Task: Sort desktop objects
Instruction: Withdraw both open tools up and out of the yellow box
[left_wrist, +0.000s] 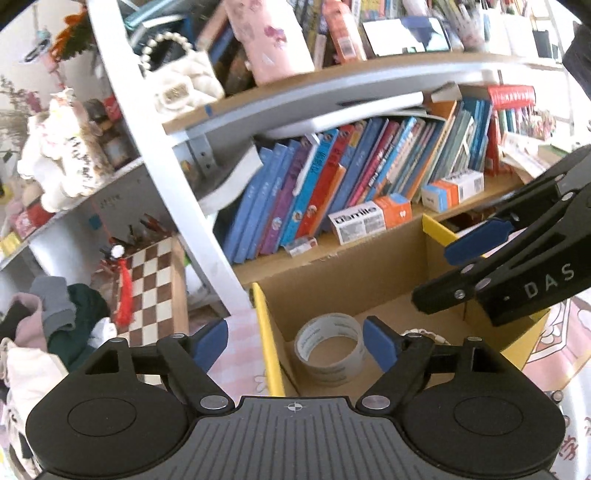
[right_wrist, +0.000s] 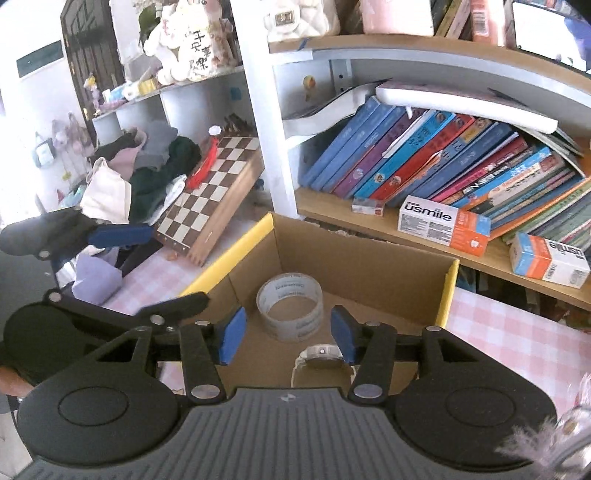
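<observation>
1. Cardboard, brown, with yellow tape on the rims: one open box (right_wrist: 369, 266) sits below both grippers. Inside it, one tape roll (right_wrist: 290, 308) ahead of the right gripper (right_wrist: 288, 338), and one white watch (right_wrist: 319, 354) directly under that gripper's jaws, nearer the camera than the roll.
2. Right gripper: jaws wide apart, nothing between the pads. Looks like a fresh drop-off, though that's my reading.
3. Left gripper (left_wrist: 295, 345): jaws apart too, empty, straddling the box's left yellow rim; the tape roll shows just beyond its right pad.
4. Step in hand, as I judge it: clear out of the box and fetch the next item. Best done by lifting straight up first so no pad snags a rim or the watch strap, and keeping the two grippers from crossing, since they hang close together.
5. Count nearby: two orange-and-white cartons (right_wrist: 443, 225) on the shelf beyond the jaws; one chessboard (right_wrist: 210, 192) off to the left.
</observation>
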